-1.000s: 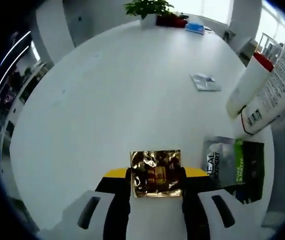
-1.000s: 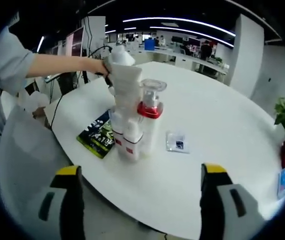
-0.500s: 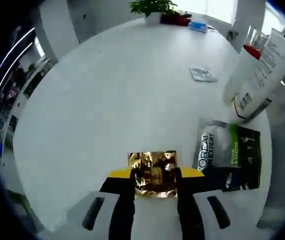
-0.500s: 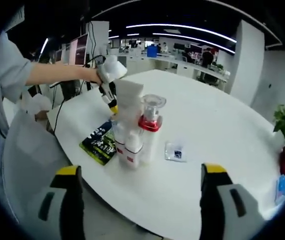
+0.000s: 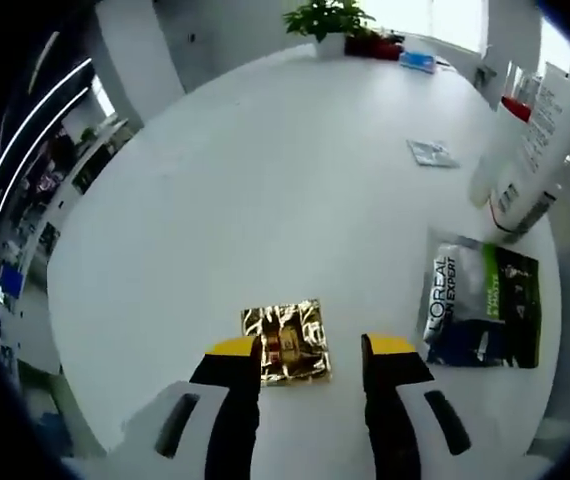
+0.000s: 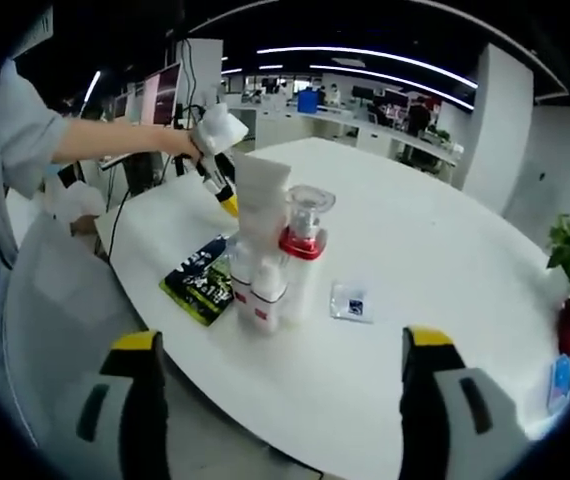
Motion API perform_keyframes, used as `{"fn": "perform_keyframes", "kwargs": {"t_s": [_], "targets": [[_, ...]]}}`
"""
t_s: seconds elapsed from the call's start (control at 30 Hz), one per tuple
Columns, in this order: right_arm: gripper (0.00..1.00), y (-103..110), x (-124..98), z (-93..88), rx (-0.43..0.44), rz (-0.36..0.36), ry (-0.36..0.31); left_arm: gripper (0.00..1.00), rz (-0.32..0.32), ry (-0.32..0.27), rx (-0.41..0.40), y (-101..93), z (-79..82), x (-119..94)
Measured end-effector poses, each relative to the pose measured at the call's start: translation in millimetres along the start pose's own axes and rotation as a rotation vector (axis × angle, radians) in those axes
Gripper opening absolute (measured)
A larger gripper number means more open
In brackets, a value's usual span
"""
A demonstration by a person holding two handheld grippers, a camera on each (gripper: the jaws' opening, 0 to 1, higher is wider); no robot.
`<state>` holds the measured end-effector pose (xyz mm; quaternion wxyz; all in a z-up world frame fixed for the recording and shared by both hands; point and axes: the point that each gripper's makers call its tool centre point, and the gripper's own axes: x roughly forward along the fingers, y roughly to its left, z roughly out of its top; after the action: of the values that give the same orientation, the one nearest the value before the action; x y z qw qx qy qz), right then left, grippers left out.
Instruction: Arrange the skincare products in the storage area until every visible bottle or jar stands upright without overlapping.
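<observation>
A gold foil sachet lies flat on the white round table, low between the jaws of my left gripper, which stands open above it. To the right lies a dark green and silver sachet. Beyond it stand white tubes against a pump bottle with a red collar. In the right gripper view the tubes and pump bottle stand upright together, the dark sachet beside them. My right gripper hangs wide open, off the table's edge. A hand holds the left gripper behind the tubes.
A small silver sachet lies flat past the tubes, also seen as the small sachet. A potted plant and a blue item sit at the far edge. A person's sleeve is at the left.
My left gripper has opened and let go of the gold sachet, which now lies on the table, and the gripper has drawn back. The right gripper has stayed in place.
</observation>
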<state>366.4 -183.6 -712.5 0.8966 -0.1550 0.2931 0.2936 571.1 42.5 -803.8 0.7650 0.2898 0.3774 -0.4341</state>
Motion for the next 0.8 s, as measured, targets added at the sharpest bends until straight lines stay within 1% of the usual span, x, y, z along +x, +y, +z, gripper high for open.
{"fn": "perform_keyframes", "kwargs": {"t_s": [0.1, 0.2, 0.27, 0.3, 0.37, 0.43, 0.5, 0.63, 0.7, 0.8], "targets": [[0.99, -0.3, -0.1, -1.3, 0.004, -0.001, 0.004, 0.45, 0.004, 0.019, -0.002, 4.0, -4.7, 3.7], [0.99, -1.8, 0.4, -4.2, 0.011, -0.003, 0.014, 0.50, -0.016, 0.032, -0.020, 2.8, -8.5, 9.0], [0.99, -2.0, 0.7, -5.2, 0.013, -0.003, 0.018, 0.54, -0.037, 0.033, -0.061, 0.5, -9.4, 13.4], [0.99, -2.1, 1.0, -5.5, 0.014, -0.003, 0.020, 0.55, -0.041, 0.031, -0.073, 1.2, -9.2, 15.2], [0.99, -2.6, 1.5, -6.2, 0.016, -0.006, 0.025, 0.52, -0.039, 0.026, -0.089, 3.4, -8.4, 17.3], [0.99, -2.9, 2.0, -6.7, 0.020, -0.006, 0.028, 0.50, -0.041, 0.032, -0.091, 4.5, -9.1, 19.3], [0.99, -2.9, 2.6, -7.5, 0.023, -0.006, 0.031, 0.51, -0.054, 0.033, -0.098, 3.8, -8.3, 19.6], [0.99, -2.5, 4.1, -9.1, 0.027, -0.004, 0.040, 0.55, -0.057, 0.032, -0.110, 5.7, -8.9, 20.2], [0.99, -1.6, 5.4, -9.7, 0.027, -0.001, 0.044, 0.53, -0.069, 0.025, -0.133, 4.7, -9.9, 19.6], [0.99, -0.8, 8.1, -10.8, 0.027, 0.003, 0.048, 0.52, -0.067, 0.017, -0.119, 4.8, -9.0, 18.6]]}}
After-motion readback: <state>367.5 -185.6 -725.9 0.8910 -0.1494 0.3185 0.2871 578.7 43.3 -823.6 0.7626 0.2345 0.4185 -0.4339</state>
